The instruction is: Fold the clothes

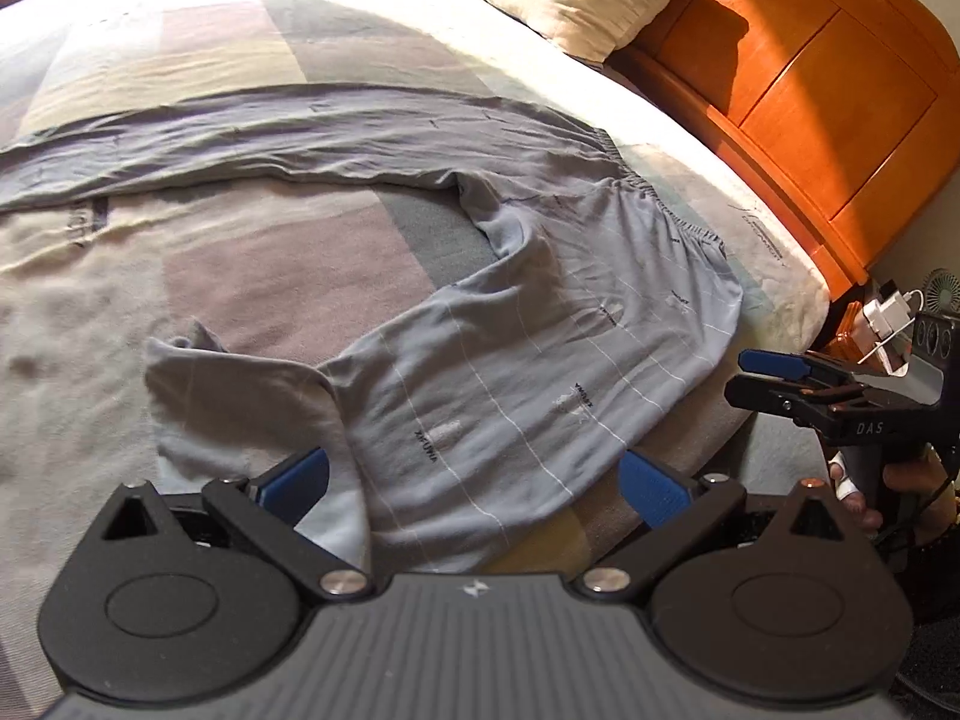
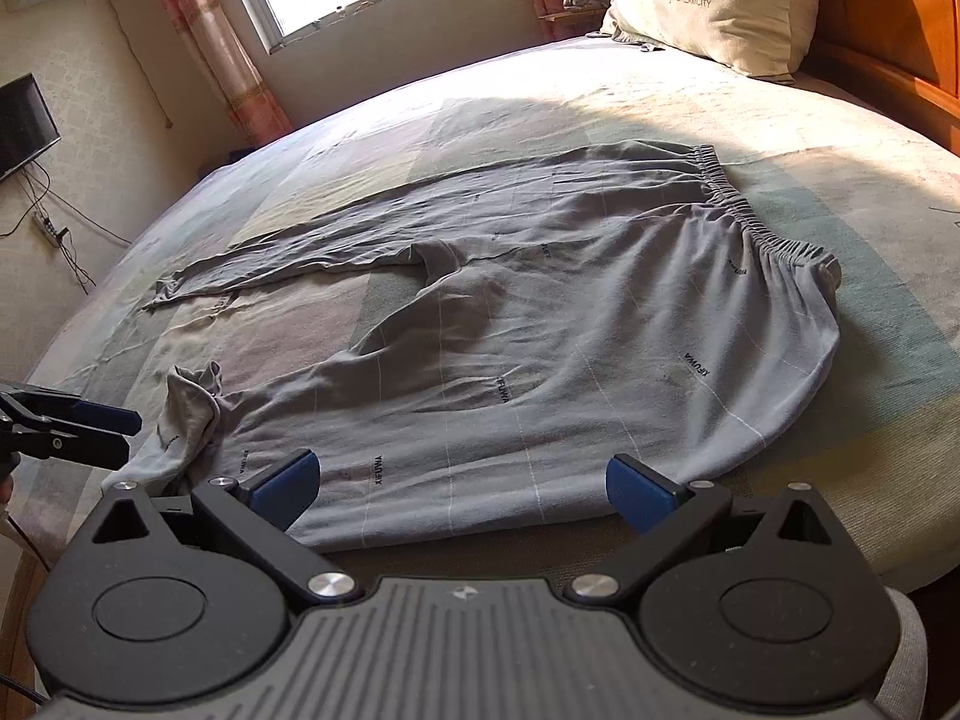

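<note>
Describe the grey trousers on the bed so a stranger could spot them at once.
On the wide bed with the pale patchwork sheet, below the cream pillow, lie grey trousers with thin white grid lines. Their gathered elastic waistband points toward the wooden headboard; they are the only garment there.

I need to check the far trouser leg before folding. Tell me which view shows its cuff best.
The right wrist view. There the far leg of the grey trousers runs its full length to the cuff. In the left wrist view that leg runs off the frame's left edge, so its cuff is out of view.
</note>
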